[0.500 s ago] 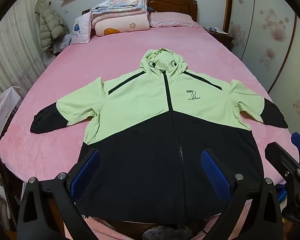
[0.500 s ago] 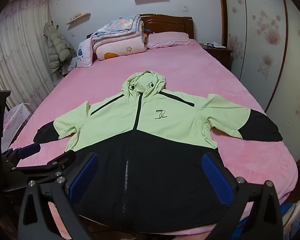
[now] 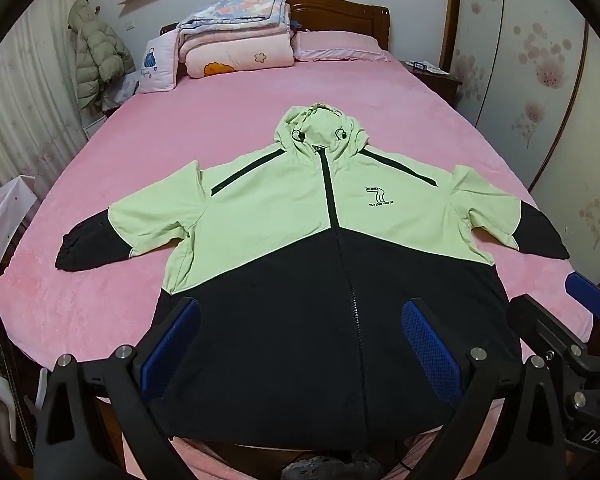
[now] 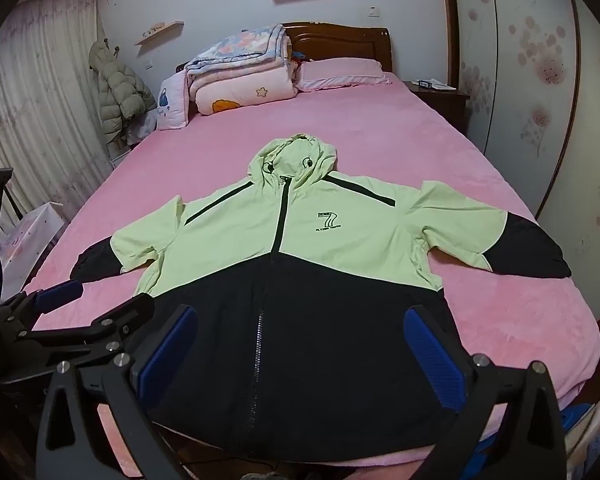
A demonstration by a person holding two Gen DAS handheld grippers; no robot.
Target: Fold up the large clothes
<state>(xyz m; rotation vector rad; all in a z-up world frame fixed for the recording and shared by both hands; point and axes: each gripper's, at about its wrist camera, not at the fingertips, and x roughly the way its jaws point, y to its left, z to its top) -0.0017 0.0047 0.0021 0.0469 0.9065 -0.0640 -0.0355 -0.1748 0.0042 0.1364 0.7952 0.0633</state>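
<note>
Left wrist view: a green-and-black hooded jacket point(image 3: 324, 264) lies zipped and spread flat, front up, on the pink bed point(image 3: 228, 120), sleeves out to both sides. Both the left tongs point(image 3: 300, 344) and the right tongs point(image 4: 300, 344) hang spread wide and empty above its black hem. Folding has not begun; the next move likely calls for gripping a sleeve or side edge. The hem's near edge is partly hidden behind the fingers.
</note>
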